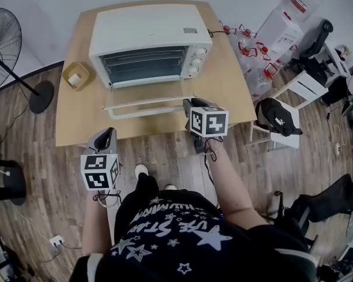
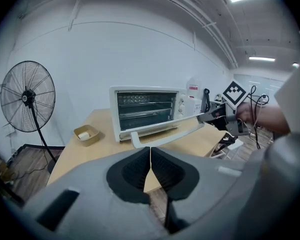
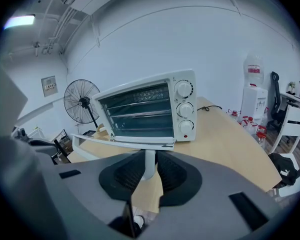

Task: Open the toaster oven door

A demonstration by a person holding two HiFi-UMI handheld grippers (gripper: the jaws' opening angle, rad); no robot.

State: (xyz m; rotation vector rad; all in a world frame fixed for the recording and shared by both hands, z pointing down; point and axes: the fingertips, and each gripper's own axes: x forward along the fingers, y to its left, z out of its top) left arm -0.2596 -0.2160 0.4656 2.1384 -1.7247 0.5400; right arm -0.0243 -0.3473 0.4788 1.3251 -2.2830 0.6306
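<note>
White metal toaster oven stands on the wooden tabletop, its glass door lowered nearly flat (little left to do). Right gripper grasps the white door handle; left gripper, clenched, holds nothing.

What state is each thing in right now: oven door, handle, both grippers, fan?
toaster oven door: open, folded down about level.
door handle: clamped near its right end.
right gripper: shut on the door handle.
left gripper: shut, empty.
fan: upright on the floor; running or not, cannot tell.
</note>
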